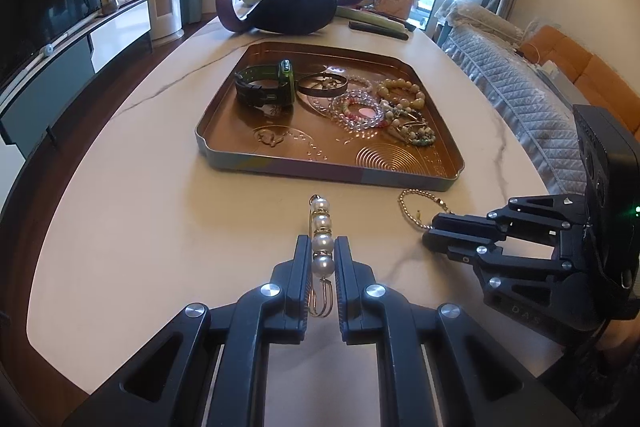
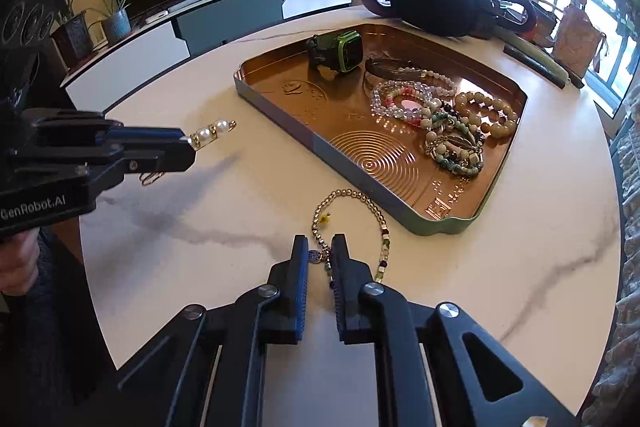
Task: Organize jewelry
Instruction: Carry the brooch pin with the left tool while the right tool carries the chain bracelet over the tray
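My left gripper point(image 1: 323, 242) is shut on a pearl brooch pin point(image 1: 322, 241) and holds it above the table; it also shows in the right wrist view point(image 2: 208, 135). My right gripper point(image 2: 320, 241) is shut on a gold bead bracelet point(image 2: 352, 205) that lies on the table before the tray; the bracelet also shows in the left wrist view point(image 1: 412, 209). The copper tray point(image 1: 224, 131) point(image 2: 280, 107) holds a green watch point(image 1: 266, 87) point(image 2: 340, 53), a metal bangle point(image 1: 322, 85) and several bead bracelets point(image 1: 360, 109) point(image 2: 440, 119).
The white marble table point(image 1: 140, 207) point(image 2: 520, 267) carries a dark bag point(image 1: 292, 7) point(image 2: 432, 5) and other items behind the tray. A TV cabinet point(image 1: 80, 43) stands to the left, a sofa point(image 1: 520, 95) to the right.
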A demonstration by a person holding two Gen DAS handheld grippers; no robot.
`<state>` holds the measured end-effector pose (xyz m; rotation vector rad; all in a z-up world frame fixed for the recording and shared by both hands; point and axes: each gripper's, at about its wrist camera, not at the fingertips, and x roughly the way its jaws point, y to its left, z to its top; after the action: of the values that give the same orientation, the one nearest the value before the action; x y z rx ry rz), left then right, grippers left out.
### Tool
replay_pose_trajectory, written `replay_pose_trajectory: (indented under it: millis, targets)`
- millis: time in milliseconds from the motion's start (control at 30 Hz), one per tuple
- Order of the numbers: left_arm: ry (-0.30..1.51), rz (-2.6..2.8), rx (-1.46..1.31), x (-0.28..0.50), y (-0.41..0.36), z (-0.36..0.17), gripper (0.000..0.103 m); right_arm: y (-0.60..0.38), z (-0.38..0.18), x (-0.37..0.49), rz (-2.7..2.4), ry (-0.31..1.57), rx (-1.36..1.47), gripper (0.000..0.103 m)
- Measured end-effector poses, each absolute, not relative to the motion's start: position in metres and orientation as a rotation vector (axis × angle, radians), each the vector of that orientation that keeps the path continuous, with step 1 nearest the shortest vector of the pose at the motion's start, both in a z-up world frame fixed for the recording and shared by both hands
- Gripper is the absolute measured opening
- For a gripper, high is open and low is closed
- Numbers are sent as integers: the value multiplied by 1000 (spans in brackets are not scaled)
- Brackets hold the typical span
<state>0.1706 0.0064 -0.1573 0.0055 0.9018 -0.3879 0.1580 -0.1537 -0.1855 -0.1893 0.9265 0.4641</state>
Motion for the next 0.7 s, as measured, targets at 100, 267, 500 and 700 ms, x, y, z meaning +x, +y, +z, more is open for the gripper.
replay_pose_trajectory:
  millis: [100, 267, 500, 700]
  targets:
    - [889, -402, 4, 168, 7, -154, 12, -153, -184, 159, 475, 921, -151, 11]
    - [860, -409, -4, 163, 11, -143, 12, -158, -169, 157, 509, 894, -72, 11]
    - [829, -420, -19, 159, 13, -132, 12, -164, -140, 145, 532, 823, 1, 9]
    - [793, -439, 7, 154, 4, -122, 12, -160, -123, 134, 539, 779, -29, 9]
